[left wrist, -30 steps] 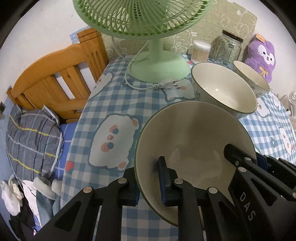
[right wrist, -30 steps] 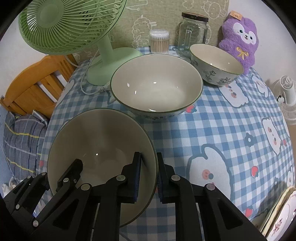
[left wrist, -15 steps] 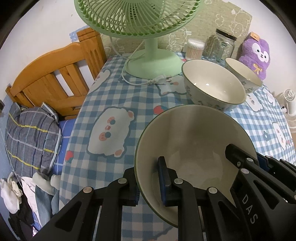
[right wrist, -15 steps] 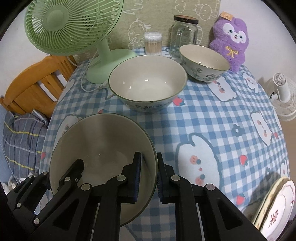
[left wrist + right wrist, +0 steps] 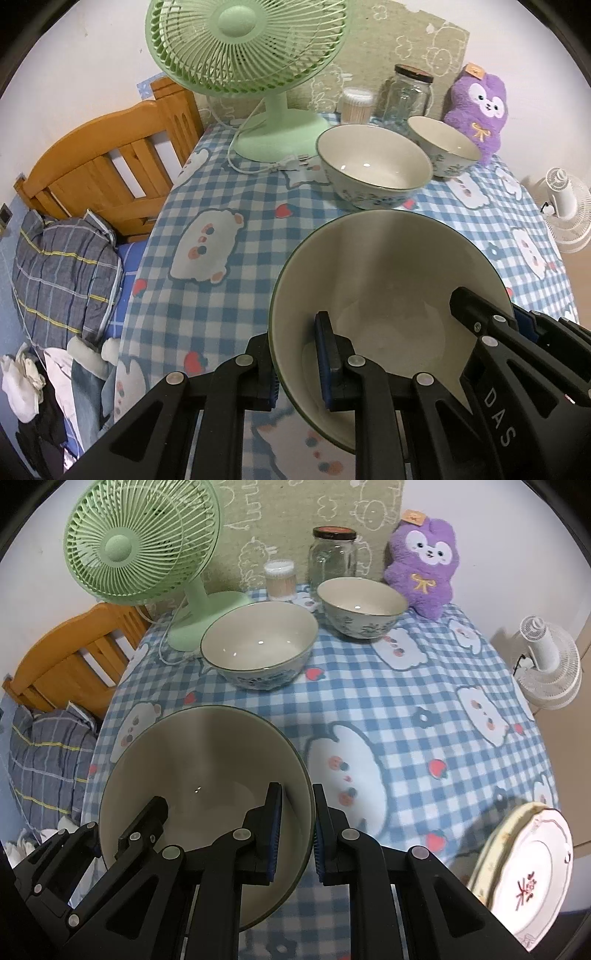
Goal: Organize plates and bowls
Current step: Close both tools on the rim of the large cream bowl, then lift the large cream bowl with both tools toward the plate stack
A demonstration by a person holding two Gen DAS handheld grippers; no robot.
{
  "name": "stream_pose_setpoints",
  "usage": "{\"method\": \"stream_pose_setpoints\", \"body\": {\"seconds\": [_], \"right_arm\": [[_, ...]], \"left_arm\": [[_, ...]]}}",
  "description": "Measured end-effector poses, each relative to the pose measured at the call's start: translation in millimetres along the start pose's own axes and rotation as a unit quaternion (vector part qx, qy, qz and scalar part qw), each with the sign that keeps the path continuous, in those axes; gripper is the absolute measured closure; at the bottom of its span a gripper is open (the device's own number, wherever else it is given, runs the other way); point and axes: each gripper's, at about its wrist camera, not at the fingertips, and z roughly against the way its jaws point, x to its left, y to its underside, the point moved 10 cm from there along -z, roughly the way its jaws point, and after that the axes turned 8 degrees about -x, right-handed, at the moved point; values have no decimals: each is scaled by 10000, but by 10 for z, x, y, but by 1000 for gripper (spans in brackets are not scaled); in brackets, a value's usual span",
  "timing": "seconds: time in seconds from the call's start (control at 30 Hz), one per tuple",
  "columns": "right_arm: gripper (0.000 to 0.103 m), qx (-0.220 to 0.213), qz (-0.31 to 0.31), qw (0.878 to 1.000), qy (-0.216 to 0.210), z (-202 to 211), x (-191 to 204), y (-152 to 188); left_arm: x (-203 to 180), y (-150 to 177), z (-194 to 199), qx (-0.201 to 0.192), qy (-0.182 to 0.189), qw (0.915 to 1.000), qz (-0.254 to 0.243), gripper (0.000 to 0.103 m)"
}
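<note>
A large cream bowl with a green rim (image 5: 388, 266) (image 5: 207, 760) hangs over the near part of the checked table, held by both grippers. My left gripper (image 5: 295, 363) is shut on its left rim, one pad inside and one outside. My right gripper (image 5: 297, 830) is shut on its right rim the same way. Farther back stand a medium floral bowl (image 5: 373, 166) (image 5: 258, 650) and a smaller floral bowl (image 5: 443, 147) (image 5: 360, 603). A stack of plates (image 5: 532, 871) sits at the near right edge.
A green desk fan (image 5: 251, 55) (image 5: 136, 546) with its cord stands at the back left. A glass jar (image 5: 332, 554), a cotton-swab tub (image 5: 280, 579) and a purple plush toy (image 5: 424, 565) line the back. A wooden bed frame (image 5: 96, 170) lies left of the table; a white fan (image 5: 546, 661) stands right.
Both grippers have pulled back and up with the large bowl, away from the medium bowl. More of the table and the plates have come into view.
</note>
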Motion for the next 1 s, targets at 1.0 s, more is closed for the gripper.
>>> {"method": "stream_pose_setpoints", "body": {"seconds": [1.0], "right_arm": [[85,50,69,10000,-22,509,-817,708]], "left_arm": [[-811,695,550,-7,-11,9999,131,89]]}}
